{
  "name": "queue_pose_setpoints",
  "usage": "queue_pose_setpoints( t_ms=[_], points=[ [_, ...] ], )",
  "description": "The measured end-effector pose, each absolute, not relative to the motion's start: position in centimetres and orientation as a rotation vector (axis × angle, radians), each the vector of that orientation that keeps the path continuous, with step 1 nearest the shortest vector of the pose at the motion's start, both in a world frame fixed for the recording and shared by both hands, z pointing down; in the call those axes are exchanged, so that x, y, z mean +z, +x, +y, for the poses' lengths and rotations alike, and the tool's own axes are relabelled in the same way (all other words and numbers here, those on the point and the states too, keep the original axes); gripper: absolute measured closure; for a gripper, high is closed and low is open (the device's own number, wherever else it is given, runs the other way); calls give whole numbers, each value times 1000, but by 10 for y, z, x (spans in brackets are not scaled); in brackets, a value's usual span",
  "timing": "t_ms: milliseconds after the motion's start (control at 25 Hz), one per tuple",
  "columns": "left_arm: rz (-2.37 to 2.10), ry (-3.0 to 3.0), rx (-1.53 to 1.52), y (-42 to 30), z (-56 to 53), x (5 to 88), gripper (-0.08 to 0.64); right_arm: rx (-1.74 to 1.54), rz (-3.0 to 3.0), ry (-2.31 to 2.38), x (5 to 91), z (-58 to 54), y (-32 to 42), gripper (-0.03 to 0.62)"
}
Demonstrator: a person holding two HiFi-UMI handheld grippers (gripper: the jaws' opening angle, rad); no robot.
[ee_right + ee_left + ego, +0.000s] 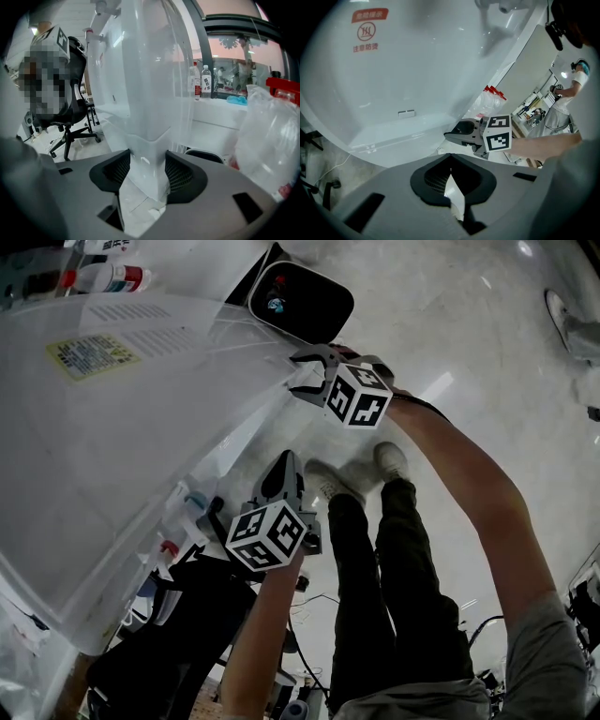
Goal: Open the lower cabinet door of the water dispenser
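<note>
Right gripper view, right gripper (147, 177) jaws wide, seemingly clamping cabinet door (149, 154) edge, left gripper (451, 180) jaws closed

Water dispenser (122, 456) stood at the person's left, taps (187, 504) jutting from its front high up, nearest the head camera. Right gripper (305, 374) sat low on that front, the edge of the lower cabinet door (147, 159) between its jaws, both pads against it. Left gripper (283, 470) hung higher, just off the front, beside the taps, apart from the right one. Bin (302, 301) sat on floor (450, 334) just beyond the dispenser's foot. Person's shoes (326, 482) were on the floor, between the two grippers in head view. In the right gripper view: office chair (77, 108) left of dispenser, two bottles (200, 82) on sill (225, 105) behind it, big plastic bottle (269, 140) at right.
</note>
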State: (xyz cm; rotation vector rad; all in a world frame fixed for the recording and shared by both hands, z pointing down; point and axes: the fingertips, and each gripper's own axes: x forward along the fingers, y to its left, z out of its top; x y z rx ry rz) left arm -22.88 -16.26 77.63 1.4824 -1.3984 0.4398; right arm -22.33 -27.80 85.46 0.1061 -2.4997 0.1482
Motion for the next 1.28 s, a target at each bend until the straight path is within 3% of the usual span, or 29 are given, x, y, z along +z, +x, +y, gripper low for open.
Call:
queue_pose_setpoints(
  t_ms=[1280],
  points=[
    [-1395, 1490, 405, -216, -116, 773, 552, 319, -2449, 520, 855, -197, -173, 373]
  ],
)
